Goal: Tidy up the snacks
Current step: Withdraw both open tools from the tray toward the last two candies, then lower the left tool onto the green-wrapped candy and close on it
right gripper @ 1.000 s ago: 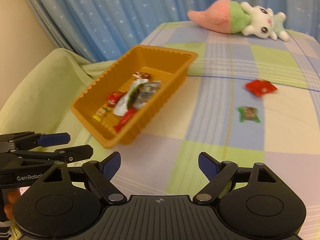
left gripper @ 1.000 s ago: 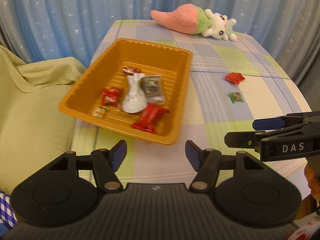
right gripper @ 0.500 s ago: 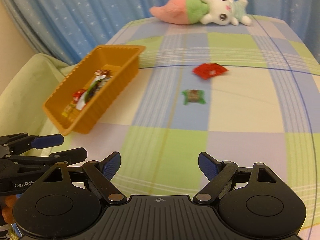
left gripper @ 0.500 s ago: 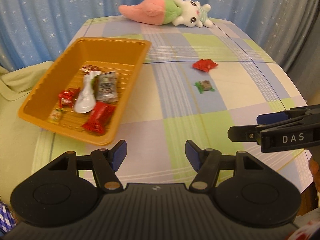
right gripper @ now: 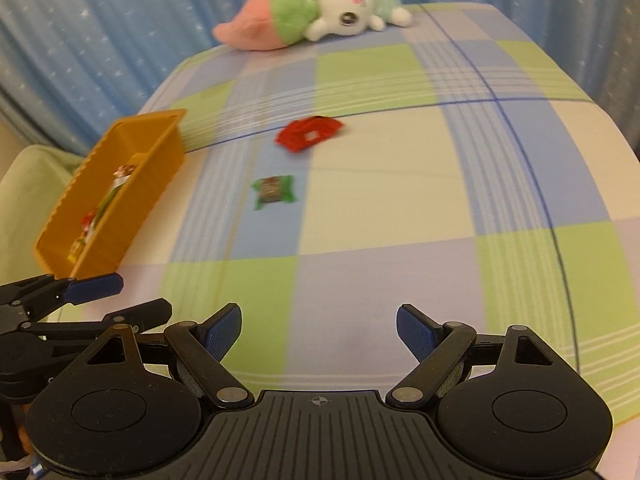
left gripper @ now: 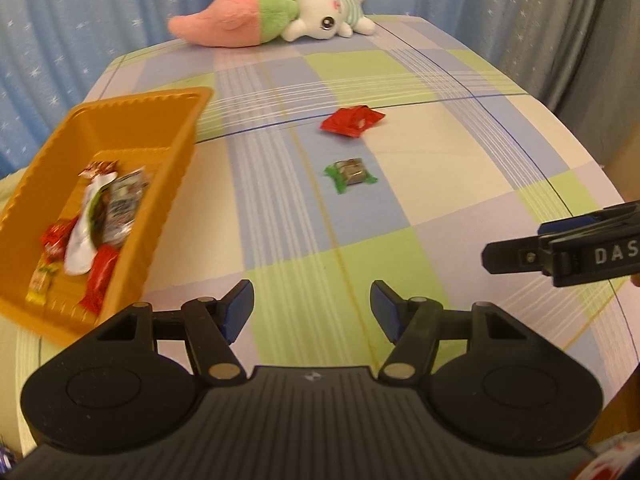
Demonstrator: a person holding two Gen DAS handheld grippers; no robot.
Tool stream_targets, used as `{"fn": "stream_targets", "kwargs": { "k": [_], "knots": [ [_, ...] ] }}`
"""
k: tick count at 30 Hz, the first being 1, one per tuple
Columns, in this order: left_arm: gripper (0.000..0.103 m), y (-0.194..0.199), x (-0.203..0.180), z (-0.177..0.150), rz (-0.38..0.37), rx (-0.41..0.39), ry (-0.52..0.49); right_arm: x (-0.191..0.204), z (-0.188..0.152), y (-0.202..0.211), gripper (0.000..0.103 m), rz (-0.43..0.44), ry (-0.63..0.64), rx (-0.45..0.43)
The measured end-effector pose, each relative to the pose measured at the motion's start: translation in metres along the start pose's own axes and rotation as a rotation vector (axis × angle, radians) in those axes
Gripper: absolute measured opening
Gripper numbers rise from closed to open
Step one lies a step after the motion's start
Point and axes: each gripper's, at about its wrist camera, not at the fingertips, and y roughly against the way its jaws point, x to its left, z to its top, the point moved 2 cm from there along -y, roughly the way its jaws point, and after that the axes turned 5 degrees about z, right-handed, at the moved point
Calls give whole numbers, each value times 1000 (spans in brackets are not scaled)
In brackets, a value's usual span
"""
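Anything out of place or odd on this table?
Two snacks lie loose on the checked cloth, outside the orange tray: a red packet and a green-wrapped candy. A plush toy lies at the far edge.

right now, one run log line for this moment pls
left gripper open, empty | right gripper open, empty | orange tray holds several snacks | red packet, green candy loose on checked cloth
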Motion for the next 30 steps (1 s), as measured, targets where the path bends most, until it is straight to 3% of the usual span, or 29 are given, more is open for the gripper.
{"fn": "stream_targets", "kwargs": {
  "k": [11,30],
  "knots": [
    [62,-50,-22,33,18,-28,-101,-41,8,-3,84,-41,-97,0],
    [61,-105,-32,79,19,-32,-172,-72,38,-21,84,-69,-185,-5]
  ]
}}
